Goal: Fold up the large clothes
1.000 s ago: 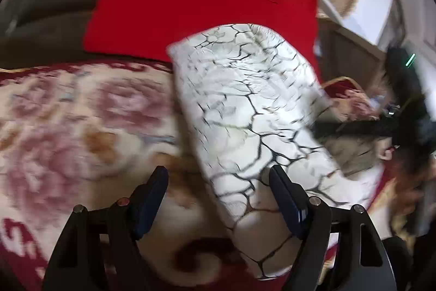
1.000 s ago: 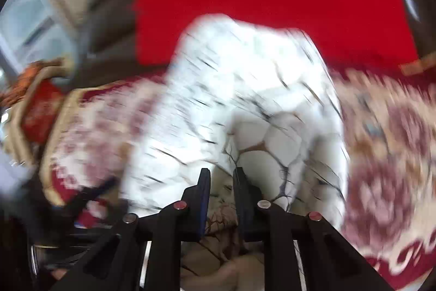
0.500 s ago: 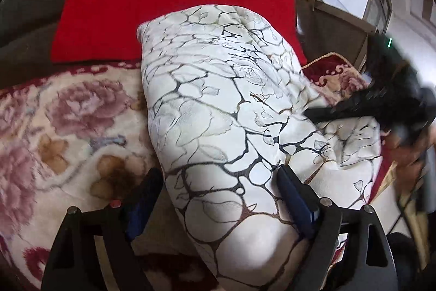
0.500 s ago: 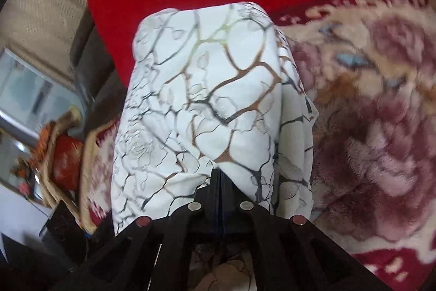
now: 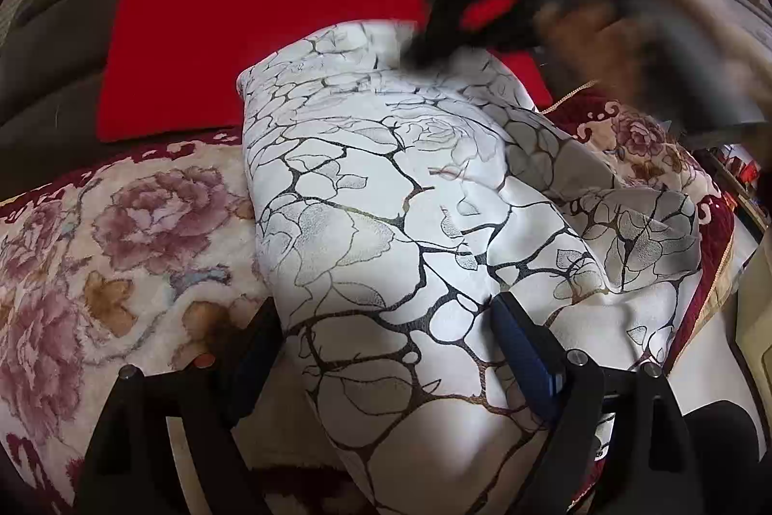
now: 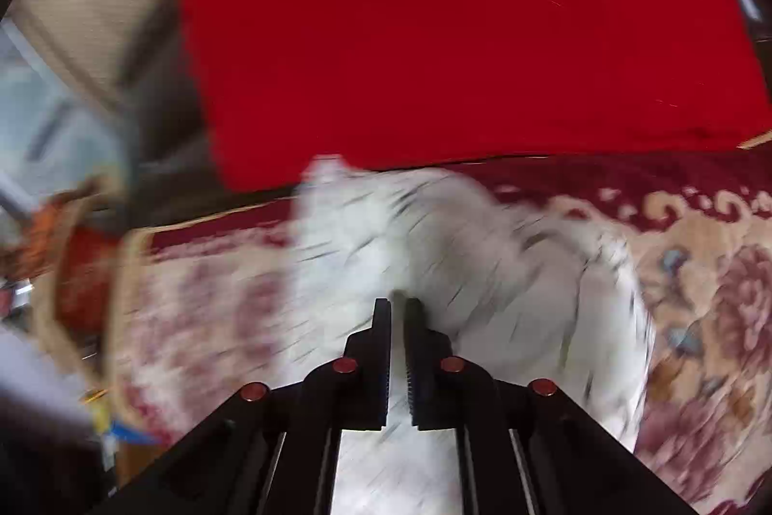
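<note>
Left wrist view: low, close over white patterned garment, facing red cushion at 12 o'clock. Right wrist view: blurred, same heading, close. Shared: garment, cushion, floral blanket.

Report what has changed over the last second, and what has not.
The right gripper, clamped on the white patterned garment half a second ago, now shows a narrow gap and swings up toward the far edge. The left gripper stays open, straddling the garment on the floral blanket.
</note>
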Action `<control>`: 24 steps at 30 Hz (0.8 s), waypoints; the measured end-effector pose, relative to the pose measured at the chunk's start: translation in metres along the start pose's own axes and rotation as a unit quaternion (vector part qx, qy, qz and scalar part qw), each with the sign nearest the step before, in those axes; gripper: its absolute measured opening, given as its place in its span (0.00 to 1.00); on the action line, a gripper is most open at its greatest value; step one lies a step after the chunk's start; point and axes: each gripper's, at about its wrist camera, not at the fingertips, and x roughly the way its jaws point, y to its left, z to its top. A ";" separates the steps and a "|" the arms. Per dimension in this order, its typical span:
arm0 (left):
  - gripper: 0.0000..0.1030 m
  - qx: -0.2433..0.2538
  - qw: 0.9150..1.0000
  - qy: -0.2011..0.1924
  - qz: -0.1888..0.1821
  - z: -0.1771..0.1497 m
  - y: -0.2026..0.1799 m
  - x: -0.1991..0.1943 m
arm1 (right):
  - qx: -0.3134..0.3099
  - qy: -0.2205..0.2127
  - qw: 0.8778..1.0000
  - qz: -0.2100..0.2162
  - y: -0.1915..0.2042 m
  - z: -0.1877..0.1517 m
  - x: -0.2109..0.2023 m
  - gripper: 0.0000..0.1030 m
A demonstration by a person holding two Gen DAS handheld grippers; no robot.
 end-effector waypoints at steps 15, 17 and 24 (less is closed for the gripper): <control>0.85 -0.022 0.999 -0.004 -0.022 0.000 0.011 0.002 | 0.006 0.007 0.999 0.035 -0.017 -0.054 -0.044 0.08; 0.85 -0.025 0.999 -0.003 -0.022 0.000 0.011 0.002 | -0.025 0.007 1.000 0.016 -0.005 -0.080 -0.063 0.08; 0.85 -0.020 1.000 -0.006 -0.019 -0.005 0.007 -0.002 | -0.042 0.033 0.996 -0.075 -0.038 -0.171 -0.075 0.07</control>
